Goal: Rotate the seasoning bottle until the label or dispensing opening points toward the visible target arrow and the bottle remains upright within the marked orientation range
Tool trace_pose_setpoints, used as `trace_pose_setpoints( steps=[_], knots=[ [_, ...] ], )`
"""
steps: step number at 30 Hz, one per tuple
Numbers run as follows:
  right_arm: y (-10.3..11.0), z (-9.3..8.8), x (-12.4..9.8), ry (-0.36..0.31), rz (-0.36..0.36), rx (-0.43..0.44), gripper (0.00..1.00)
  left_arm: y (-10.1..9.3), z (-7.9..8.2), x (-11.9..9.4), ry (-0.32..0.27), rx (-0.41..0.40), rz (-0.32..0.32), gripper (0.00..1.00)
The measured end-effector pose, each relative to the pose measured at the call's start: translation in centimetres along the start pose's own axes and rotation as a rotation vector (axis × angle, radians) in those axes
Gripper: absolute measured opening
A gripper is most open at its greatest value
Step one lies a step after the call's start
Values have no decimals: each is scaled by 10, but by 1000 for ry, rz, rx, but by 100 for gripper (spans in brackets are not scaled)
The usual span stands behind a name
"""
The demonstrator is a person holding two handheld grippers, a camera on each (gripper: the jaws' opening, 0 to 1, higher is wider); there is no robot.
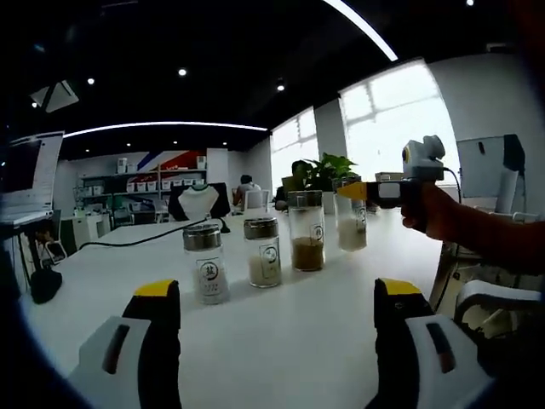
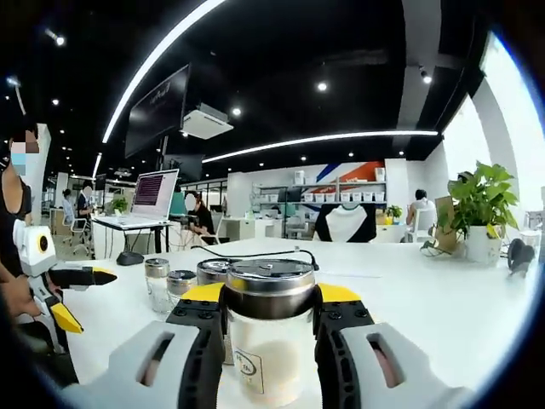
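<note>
Four seasoning bottles stand upright in a row on the white desk (image 1: 281,341). In the right gripper view, the right gripper (image 2: 271,317) is clenched on the seasoning bottle (image 2: 271,336) at the end of the row — jaws pressed against both sides just below its metal cap, pale contents visible. In the left gripper view, the left gripper (image 1: 277,298) hangs released above the desk, jaws wide apart, short of the row. A potted plant (image 2: 481,209) sits farther back.
</note>
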State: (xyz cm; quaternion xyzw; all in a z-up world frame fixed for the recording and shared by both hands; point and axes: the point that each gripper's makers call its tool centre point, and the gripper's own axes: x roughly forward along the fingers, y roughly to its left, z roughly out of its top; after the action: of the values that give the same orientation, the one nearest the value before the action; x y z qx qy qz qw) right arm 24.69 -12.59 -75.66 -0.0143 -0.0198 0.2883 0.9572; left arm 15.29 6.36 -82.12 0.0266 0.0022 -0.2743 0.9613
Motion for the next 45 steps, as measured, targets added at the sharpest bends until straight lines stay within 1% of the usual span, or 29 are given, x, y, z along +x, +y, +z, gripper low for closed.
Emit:
trace_pose_setpoints(
  steps=[1,3,7,9,12,15,19,23,26,28,36,40,45],
  knots=[
    [-1,-3,1,2,16,26,37,1,-1,0,4,-1,2,100],
    [-3,-4,1,-6,14,44,37,1,-2,0,6,-3,3,99],
    [-10,-9,4,13,-9,3,37,4,2,-2,-15,-2,12,97],
    [-11,-10,5,15,0,-14,37,4,3,-2,-18,1,13,97],
    [-14,-11,9,19,1,-11,37,5,4,-2,-21,2,14,97],
    [-16,-12,11,27,-2,-32,38,4,3,-2,-16,-1,12,96],
    [-19,-17,13,40,4,-34,38,4,2,-1,-14,-4,10,96],
    [-26,-18,15,23,6,8,38,3,1,-1,-9,-4,8,95],
    [-32,-20,12,20,7,47,38,2,0,-1,-5,-4,5,95],
    [-32,-19,12,13,3,35,38,2,1,-1,-8,-3,5,95],
    [-31,-18,8,17,-5,36,38,3,1,-2,-11,-4,6,95],
    [-25,-17,9,14,16,33,38,-1,1,-1,-8,-3,-1,95],
    [-26,-18,8,10,15,33,38,-3,0,0,-4,1,-6,95]
  ],
)
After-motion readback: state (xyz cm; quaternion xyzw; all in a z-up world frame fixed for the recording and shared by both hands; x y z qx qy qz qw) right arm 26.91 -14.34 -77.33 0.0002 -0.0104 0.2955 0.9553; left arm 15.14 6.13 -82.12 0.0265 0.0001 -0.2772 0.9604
